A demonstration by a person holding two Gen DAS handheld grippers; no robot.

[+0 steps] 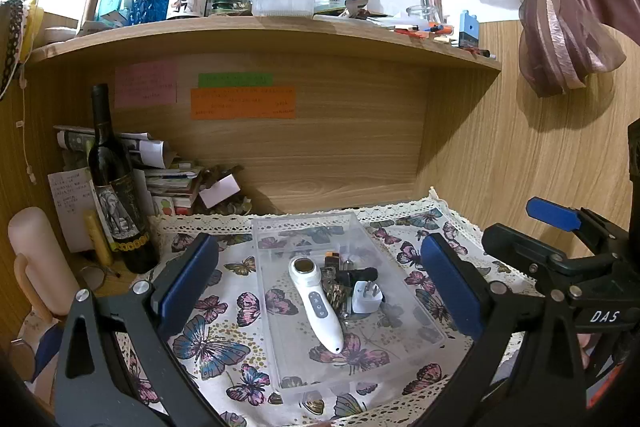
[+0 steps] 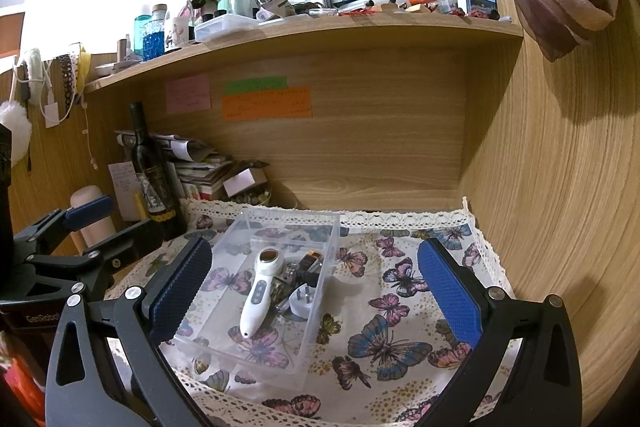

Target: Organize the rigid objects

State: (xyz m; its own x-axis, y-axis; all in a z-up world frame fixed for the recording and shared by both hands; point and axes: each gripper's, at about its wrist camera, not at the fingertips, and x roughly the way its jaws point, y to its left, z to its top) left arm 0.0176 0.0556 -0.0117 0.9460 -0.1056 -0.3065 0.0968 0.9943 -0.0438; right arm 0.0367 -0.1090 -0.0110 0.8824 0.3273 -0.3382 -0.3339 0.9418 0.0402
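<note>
A clear plastic tray (image 1: 416, 319) (image 2: 316, 331) sits on the butterfly cloth. In it lie a white handheld device (image 1: 318, 303) (image 2: 258, 293), a white plug adapter (image 1: 366, 297) (image 2: 300, 303) and several small dark items (image 1: 354, 273) (image 2: 306, 267). My left gripper (image 1: 320, 283) is open and empty, held above and in front of the tray. My right gripper (image 2: 316, 291) is open and empty, the tray lying between its fingers toward the left. The right gripper shows at the right edge of the left wrist view (image 1: 560, 251); the left gripper shows at the left edge of the right wrist view (image 2: 72, 247).
A dark wine bottle (image 1: 116, 195) (image 2: 154, 171) stands at the left beside a pile of papers (image 1: 168, 175) (image 2: 200, 163). A pink cylinder (image 1: 36, 259) stands nearer left. A cluttered wooden shelf (image 1: 260, 31) (image 2: 304, 27) hangs overhead. Wood walls close the back and right.
</note>
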